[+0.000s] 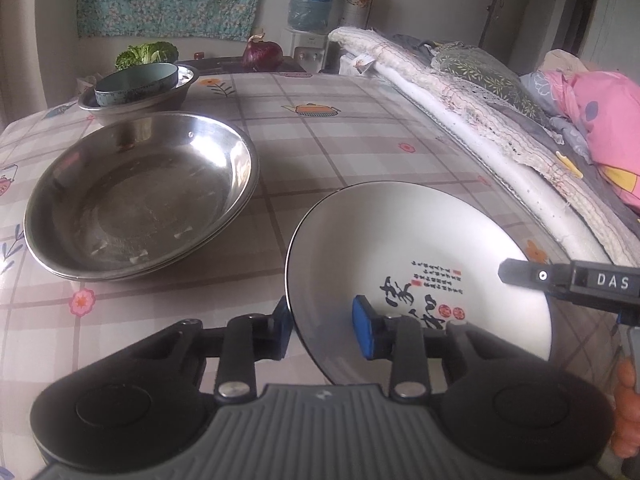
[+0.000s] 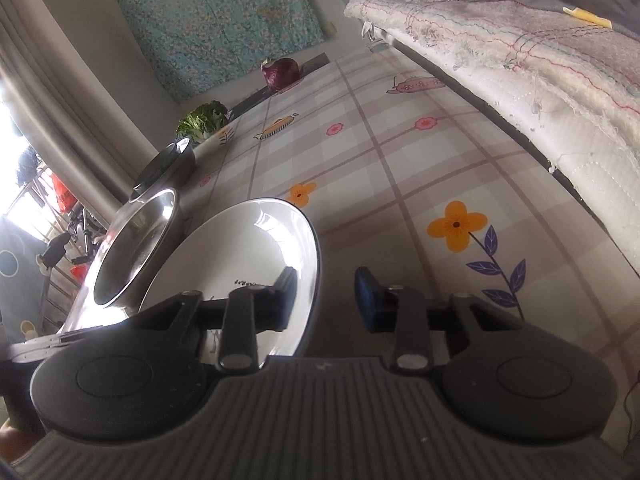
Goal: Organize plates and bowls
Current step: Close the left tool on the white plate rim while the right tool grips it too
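Observation:
A white plate (image 1: 420,240) with black calligraphy lies on the checked tablecloth (image 1: 340,140). My left gripper (image 1: 322,328) straddles its near left rim. The dark finger sits outside against the edge, and the blue pad (image 1: 364,328) stands over the inside with a gap showing. In the right wrist view the same plate (image 2: 240,248) has its rim between the jaws of my right gripper (image 2: 326,296). Bare cloth shows between the rim and the outer blue pad (image 2: 366,300). One right finger (image 1: 524,276) reaches over the plate's right edge. Stacked steel plates (image 1: 140,200) lie to the left.
A steel basin (image 1: 132,106) holding a teal bowl (image 1: 136,80) stands behind the steel plates. A red onion (image 1: 262,54) and leafy greens (image 1: 146,53) sit at the far edge. Folded bedding (image 1: 460,92) borders the table's right side. A person's fingers (image 1: 626,400) show at the lower right.

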A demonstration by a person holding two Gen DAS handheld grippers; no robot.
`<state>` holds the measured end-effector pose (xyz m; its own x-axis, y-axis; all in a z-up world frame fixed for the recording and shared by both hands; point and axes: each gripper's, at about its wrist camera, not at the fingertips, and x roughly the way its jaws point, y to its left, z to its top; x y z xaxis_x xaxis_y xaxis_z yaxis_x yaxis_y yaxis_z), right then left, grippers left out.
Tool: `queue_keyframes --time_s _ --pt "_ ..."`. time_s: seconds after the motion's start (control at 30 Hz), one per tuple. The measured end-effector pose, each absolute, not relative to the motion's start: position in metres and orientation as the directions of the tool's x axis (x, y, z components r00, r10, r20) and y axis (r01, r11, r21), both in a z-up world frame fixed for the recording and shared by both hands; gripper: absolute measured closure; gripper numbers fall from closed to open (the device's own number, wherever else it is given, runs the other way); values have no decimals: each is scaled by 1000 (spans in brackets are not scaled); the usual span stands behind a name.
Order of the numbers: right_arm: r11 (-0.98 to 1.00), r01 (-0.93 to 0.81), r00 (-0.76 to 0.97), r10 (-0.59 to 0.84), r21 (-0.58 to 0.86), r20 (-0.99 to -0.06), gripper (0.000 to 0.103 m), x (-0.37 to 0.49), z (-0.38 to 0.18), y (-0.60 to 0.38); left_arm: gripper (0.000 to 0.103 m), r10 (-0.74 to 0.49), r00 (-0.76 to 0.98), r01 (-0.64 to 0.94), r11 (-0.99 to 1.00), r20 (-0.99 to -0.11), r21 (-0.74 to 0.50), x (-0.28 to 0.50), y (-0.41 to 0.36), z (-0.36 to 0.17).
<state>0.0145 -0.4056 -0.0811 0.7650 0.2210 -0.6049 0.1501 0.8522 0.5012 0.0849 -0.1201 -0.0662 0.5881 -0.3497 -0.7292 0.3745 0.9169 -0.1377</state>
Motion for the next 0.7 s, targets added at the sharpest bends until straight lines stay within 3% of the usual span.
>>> queue_keyframes --time_s 0.2,0.7 --pt "846 128 751 258 517 -608 90 13 -82 -400 74 -359 586 367 917 -726 -157 85 -116 -66" --pt "884 94 740 246 458 -627 89 28 -75 -370 75 -365 576 328 923 -732 -202 62 -86 -60"
